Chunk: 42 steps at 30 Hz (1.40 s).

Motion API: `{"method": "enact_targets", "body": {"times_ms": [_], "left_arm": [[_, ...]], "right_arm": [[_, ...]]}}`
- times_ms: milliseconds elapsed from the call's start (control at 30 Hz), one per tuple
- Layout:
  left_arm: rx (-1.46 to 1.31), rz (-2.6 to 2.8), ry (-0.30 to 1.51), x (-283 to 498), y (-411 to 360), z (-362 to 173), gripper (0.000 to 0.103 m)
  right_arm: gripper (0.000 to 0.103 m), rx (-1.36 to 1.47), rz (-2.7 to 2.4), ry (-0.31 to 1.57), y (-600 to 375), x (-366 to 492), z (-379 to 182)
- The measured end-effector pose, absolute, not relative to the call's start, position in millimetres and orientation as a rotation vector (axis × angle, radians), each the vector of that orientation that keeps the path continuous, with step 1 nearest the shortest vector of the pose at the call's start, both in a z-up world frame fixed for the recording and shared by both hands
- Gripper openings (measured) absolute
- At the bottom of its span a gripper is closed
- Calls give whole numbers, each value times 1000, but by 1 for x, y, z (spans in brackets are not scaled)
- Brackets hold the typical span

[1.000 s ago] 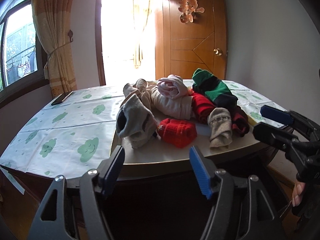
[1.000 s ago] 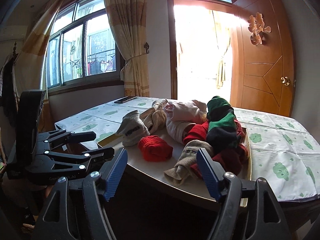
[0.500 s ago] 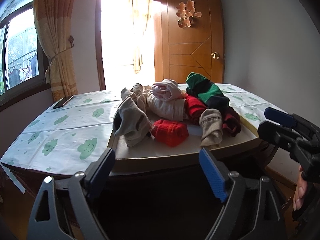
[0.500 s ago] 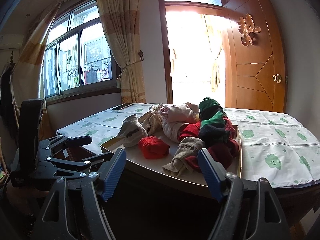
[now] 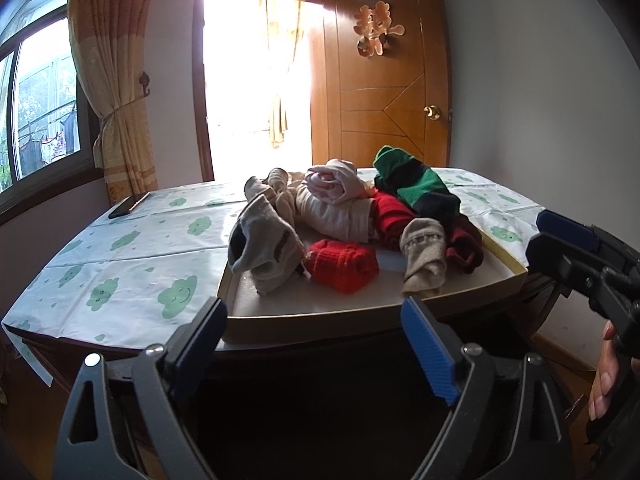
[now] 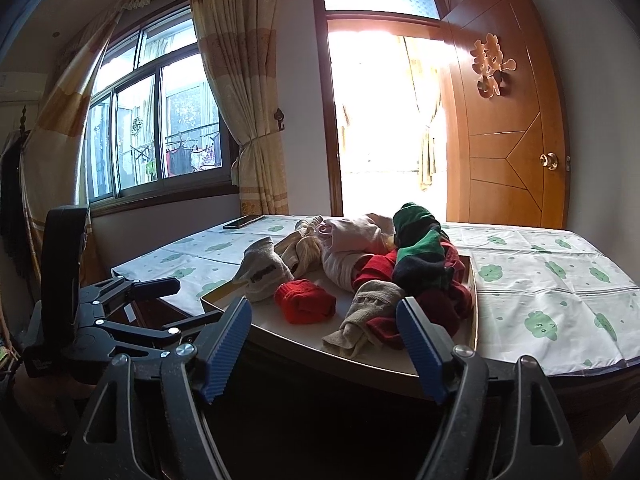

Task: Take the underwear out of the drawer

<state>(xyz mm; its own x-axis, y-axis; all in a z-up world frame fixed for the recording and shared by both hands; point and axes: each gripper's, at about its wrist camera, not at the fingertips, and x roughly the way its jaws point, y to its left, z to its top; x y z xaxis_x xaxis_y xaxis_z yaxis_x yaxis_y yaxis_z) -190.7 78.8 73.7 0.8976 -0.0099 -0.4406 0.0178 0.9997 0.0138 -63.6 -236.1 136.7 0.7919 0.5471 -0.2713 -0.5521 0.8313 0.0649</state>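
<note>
Table (image 5: 132, 256) w/ drawer (image 5: 320, 320), phone (image 5: 129, 205)

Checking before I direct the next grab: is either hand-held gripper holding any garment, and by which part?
Nothing is held. The left hand-held gripper and right hand-held gripper are open and empty, short of the tray.

A golden double-happiness character (囍) cutout (image 6: 493, 65) hangs on the wooden door (image 6: 516, 168), beyond the hand-held gripper, upper right.
</note>
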Motion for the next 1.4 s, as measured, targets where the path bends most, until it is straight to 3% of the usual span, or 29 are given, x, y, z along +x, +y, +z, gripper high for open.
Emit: {"method": "enact_targets", "body": {"times_ms": [500, 1400], "left_arm": [[39, -10, 456, -191, 77, 76, 99], [47, 36, 474, -191, 76, 66, 101]], "right_arm": [[78, -10, 589, 268, -239, -68, 140], [78, -29, 609, 298, -235, -69, 129]]}}
